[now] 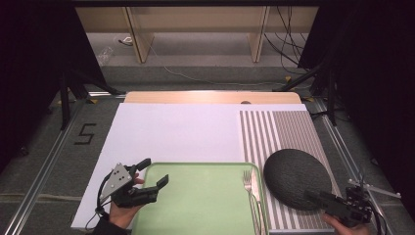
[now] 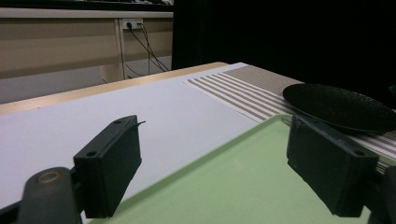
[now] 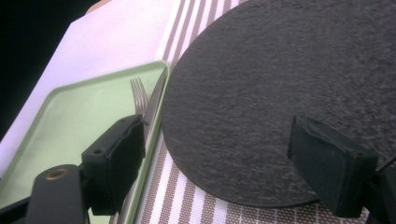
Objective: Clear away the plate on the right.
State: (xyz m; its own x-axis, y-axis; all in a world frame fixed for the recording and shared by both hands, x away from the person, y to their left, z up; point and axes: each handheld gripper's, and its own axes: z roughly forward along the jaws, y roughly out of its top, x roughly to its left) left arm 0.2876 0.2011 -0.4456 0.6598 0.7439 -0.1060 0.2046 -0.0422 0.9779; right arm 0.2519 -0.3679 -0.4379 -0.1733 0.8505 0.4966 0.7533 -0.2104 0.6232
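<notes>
A light green tray (image 1: 195, 205) lies at the near edge of the table. A silver fork (image 1: 248, 182) rests along its right side, with a knife (image 3: 156, 100) beside it. Just right of the tray, a dark round plate (image 1: 293, 176) sits on a striped placemat (image 1: 274, 127). My left gripper (image 1: 155, 171) is open at the tray's near left corner, one jaw over the white sheet and one over the tray (image 2: 224, 186). My right gripper (image 1: 318, 198) is open low over the plate's (image 3: 280, 93) near edge and holds nothing.
A white sheet (image 1: 171, 132) covers the left and middle of the table, and bare wood shows along the far edge. Dark curtains, stand legs and cables surround the table. Metal rails run along both sides on the floor.
</notes>
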